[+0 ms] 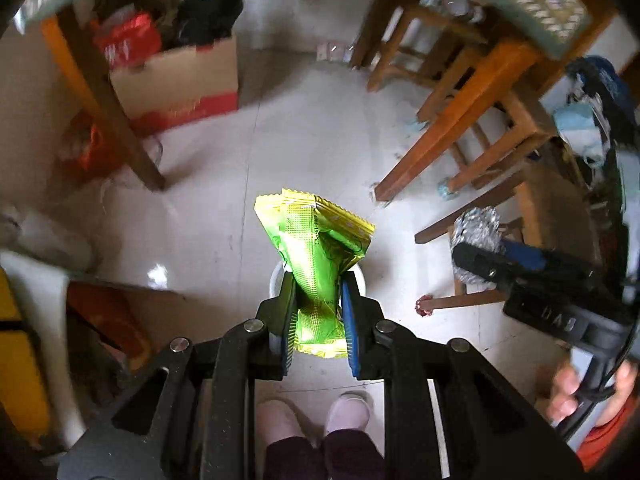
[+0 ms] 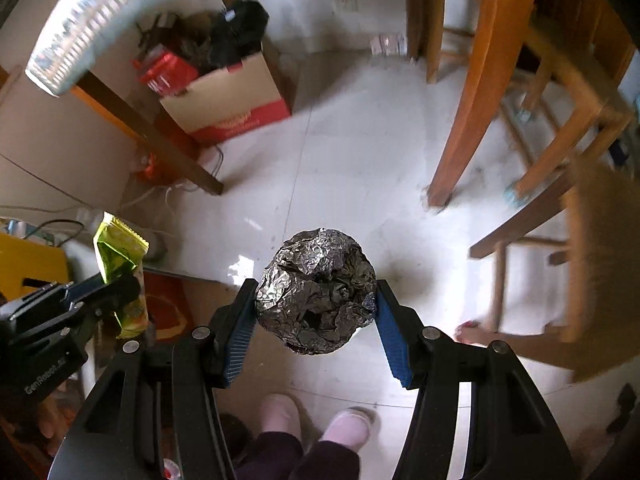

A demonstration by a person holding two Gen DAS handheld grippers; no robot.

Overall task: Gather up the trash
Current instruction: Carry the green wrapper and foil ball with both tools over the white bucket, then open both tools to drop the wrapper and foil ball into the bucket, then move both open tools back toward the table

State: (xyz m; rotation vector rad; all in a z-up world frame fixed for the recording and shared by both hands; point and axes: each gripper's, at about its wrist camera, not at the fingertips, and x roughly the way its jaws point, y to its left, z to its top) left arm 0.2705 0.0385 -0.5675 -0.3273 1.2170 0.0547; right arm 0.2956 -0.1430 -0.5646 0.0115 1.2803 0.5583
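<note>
My left gripper (image 1: 317, 286) is shut on a crumpled green-yellow snack wrapper (image 1: 316, 248) and holds it in the air above the pale tiled floor. A white round rim (image 1: 276, 280) shows just below the wrapper, mostly hidden. My right gripper (image 2: 316, 294) is shut on a crumpled ball of aluminium foil (image 2: 316, 292), also held above the floor. In the left wrist view the right gripper (image 1: 480, 258) with the foil ball (image 1: 476, 226) is at the right. In the right wrist view the left gripper (image 2: 120, 292) with the wrapper (image 2: 118, 256) is at the left.
A cardboard box (image 1: 180, 80) full of bags stands at the back left beside a table leg (image 1: 108, 100). Wooden chairs and a table leg (image 1: 452, 120) stand at the right. The person's feet in pink slippers (image 1: 344, 408) are below. Small scraps lie on the floor by the far wall (image 1: 332, 52).
</note>
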